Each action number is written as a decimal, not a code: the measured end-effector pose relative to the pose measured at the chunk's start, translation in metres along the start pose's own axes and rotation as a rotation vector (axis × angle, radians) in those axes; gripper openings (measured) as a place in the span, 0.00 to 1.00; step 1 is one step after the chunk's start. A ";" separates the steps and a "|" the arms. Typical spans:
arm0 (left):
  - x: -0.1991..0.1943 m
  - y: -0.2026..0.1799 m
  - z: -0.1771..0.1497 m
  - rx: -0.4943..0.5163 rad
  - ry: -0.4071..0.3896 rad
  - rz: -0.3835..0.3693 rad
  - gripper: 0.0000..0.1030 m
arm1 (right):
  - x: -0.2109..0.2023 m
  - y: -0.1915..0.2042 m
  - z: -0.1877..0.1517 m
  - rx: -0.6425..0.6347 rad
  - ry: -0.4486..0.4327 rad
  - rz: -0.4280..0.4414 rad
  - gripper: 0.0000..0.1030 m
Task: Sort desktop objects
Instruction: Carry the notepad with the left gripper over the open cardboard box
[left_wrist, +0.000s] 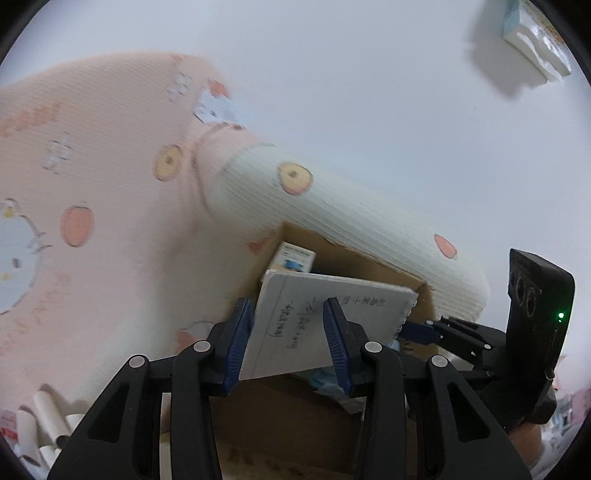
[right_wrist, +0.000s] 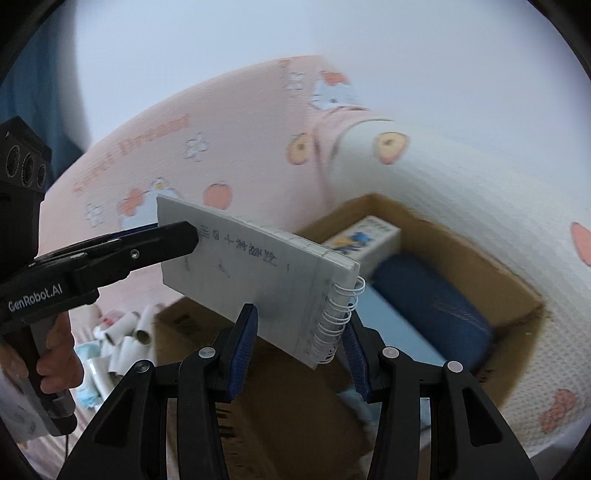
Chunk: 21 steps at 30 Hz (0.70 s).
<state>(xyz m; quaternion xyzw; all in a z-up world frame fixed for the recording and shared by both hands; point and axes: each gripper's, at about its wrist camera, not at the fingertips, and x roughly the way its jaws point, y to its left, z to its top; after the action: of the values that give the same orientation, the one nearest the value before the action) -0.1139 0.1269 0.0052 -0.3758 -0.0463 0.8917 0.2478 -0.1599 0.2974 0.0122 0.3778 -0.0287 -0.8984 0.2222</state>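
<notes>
The right claw (right_wrist: 299, 345) is sitting nearest, its blue-padded jaws spread wide on either side of the wire-bound end of a notebook (right_wrist: 258, 269), and I cannot tell whether either pad is touching it. The left claw (right_wrist: 177, 234) is reaching in from the left and pinching the notebook's far corner, holding it tilted in the air. From the left side, the left claw (left_wrist: 291, 332) is showing its jaws apart with the notebook (left_wrist: 325, 321) between them, and the right claw (left_wrist: 424, 326) is meeting the spiral edge. Just beyond and below the right claw, an open cardboard box (right_wrist: 461, 243) is holding a small printed carton (right_wrist: 364, 238) and a dark blue pouch (right_wrist: 428, 299). A pink patterned blanket (right_wrist: 221, 147) is lying behind, and white tubes (right_wrist: 125, 332) are scattered down to the left.
</notes>
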 end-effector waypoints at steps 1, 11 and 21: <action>0.007 -0.003 0.001 0.007 0.009 -0.010 0.43 | -0.002 -0.005 0.000 0.002 -0.004 -0.022 0.42; 0.084 -0.010 0.009 -0.055 0.160 -0.162 0.40 | 0.001 -0.048 -0.004 0.033 0.031 -0.176 0.42; 0.132 -0.021 0.008 -0.098 0.252 -0.212 0.39 | 0.008 -0.076 -0.003 0.077 0.073 -0.273 0.42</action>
<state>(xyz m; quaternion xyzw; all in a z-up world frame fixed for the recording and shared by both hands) -0.1889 0.2085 -0.0690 -0.4894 -0.0977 0.8030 0.3257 -0.1913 0.3627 -0.0123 0.4190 -0.0035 -0.9041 0.0840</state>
